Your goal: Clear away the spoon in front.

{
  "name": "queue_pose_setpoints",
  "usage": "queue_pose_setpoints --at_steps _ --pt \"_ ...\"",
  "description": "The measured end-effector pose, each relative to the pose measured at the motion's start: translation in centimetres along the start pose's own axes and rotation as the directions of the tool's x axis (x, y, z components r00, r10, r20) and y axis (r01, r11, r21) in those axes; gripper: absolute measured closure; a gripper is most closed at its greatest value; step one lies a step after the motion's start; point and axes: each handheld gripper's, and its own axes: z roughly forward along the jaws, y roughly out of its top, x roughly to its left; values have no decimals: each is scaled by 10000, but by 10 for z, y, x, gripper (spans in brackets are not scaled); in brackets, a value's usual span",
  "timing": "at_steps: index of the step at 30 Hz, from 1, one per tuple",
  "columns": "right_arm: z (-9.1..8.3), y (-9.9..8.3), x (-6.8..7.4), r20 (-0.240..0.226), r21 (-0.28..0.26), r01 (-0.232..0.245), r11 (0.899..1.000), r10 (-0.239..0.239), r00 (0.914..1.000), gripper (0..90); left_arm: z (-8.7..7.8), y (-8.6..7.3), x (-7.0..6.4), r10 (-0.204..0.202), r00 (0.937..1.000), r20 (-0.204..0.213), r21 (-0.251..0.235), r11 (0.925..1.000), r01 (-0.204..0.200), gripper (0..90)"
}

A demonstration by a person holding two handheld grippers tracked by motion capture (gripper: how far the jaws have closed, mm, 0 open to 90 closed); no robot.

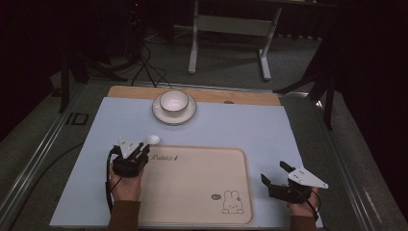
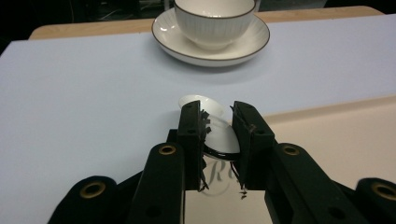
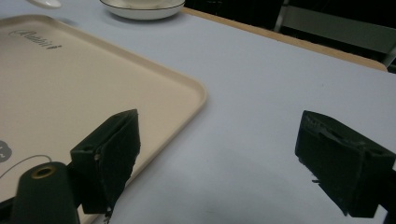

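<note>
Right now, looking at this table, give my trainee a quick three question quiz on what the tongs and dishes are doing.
1. True or false: the right tongs are open and hold nothing.
2. What are the left tongs shut on?
A. the cup
B. the white spoon
C. the tray's rim
3. Fill in: the cup sits on the ______ at the far side of the table.

Key
1. True: in the right gripper view the jaws stand wide apart over the blue mat, beside the tray.
2. B.
3. saucer.
</note>
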Motion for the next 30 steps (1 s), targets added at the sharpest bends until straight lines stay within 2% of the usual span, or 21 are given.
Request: queue_pose_setpoints --at_steps 12,22,30 --pt "1 0 1 -25 21 50 10000 -50 10000 137 -17 -14 -7 150 9996 -258 -247 9996 -157 744" --pt "2 1 1 -52 21 67 10000 -67 10000 137 -15 -26 -10 -20 9991 -416 -39 10000 19 743" --pt "2 1 1 -50 10 71 10000 -71 10000 137 -14 -34 -10 -173 9994 -311 70 9998 175 742"
